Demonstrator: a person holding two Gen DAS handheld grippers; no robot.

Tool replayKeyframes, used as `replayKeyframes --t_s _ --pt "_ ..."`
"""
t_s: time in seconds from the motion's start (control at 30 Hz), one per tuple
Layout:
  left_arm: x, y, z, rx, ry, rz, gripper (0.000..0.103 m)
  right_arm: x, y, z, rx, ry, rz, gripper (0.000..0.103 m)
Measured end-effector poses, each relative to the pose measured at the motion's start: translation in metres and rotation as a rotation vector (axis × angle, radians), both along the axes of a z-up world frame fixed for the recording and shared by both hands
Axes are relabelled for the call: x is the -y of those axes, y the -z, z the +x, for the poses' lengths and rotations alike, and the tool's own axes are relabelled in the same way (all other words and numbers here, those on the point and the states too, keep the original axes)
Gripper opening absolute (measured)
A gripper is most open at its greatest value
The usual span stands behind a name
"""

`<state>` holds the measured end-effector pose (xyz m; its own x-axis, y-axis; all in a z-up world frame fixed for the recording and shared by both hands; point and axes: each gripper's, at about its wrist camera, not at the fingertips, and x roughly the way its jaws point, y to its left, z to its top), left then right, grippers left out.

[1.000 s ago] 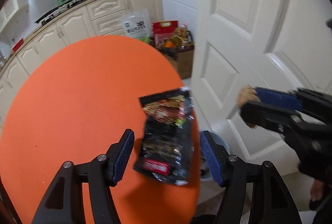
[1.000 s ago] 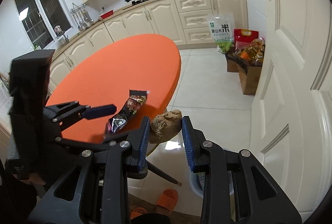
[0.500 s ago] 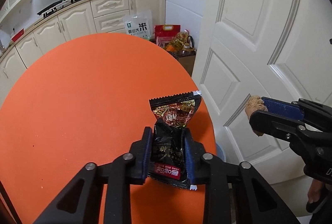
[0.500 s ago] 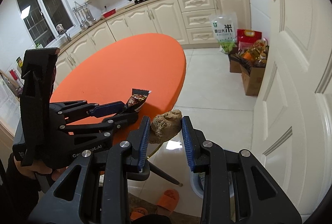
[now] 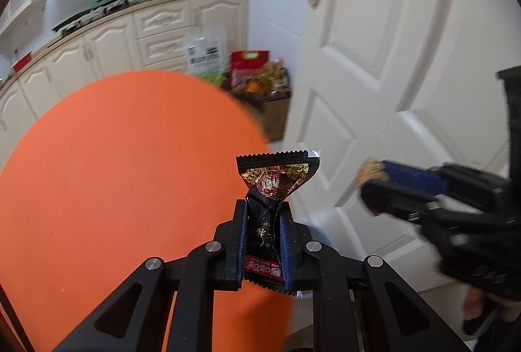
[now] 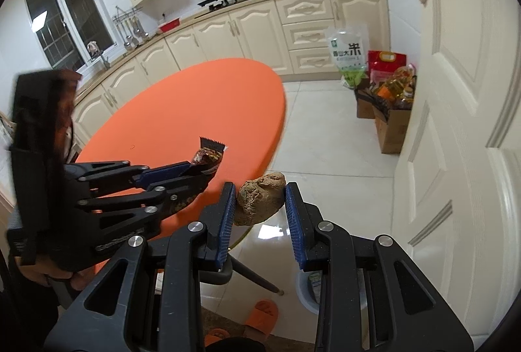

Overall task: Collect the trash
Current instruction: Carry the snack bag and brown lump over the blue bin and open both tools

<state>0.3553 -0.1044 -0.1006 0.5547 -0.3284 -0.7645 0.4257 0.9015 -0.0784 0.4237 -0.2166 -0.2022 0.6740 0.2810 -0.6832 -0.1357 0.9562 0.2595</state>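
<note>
A black snack wrapper [image 5: 276, 179] with a serrated top sticks up from between the blue pads of my left gripper [image 5: 263, 208]. Its jaws are closing and squeeze the wrapper into a crumple, just above the near right edge of the orange round table [image 5: 114, 172]. The right wrist view shows the same wrapper [image 6: 208, 156] at the left gripper's [image 6: 195, 172] tips. My right gripper [image 6: 260, 189] is shut on a brown lump [image 6: 260, 202], held over the floor beside the table; the left wrist view also catches that lump [image 5: 369, 171].
A small grey bin [image 6: 307, 290] stands on the tiled floor under the right gripper, by the white door [image 5: 390, 58]. Cardboard boxes [image 6: 390, 124] with bottles and bags sit near the cabinets. Orange slippers [image 6: 263, 313] and a table leg [image 6: 257, 277] lie below.
The left gripper's jaws have come together on the wrapper, which lay flat between them, and raised it slightly. The right gripper has kept still with the lump.
</note>
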Motion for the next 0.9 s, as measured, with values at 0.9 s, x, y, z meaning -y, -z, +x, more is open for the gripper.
replayKeyframes --t_s 0.9 --pt "0.139 0.047 0.054 -0.075 0.142 0.112 0.047 0.088 0.062 -0.020 -0.146 0.213 -0.111 0.029"
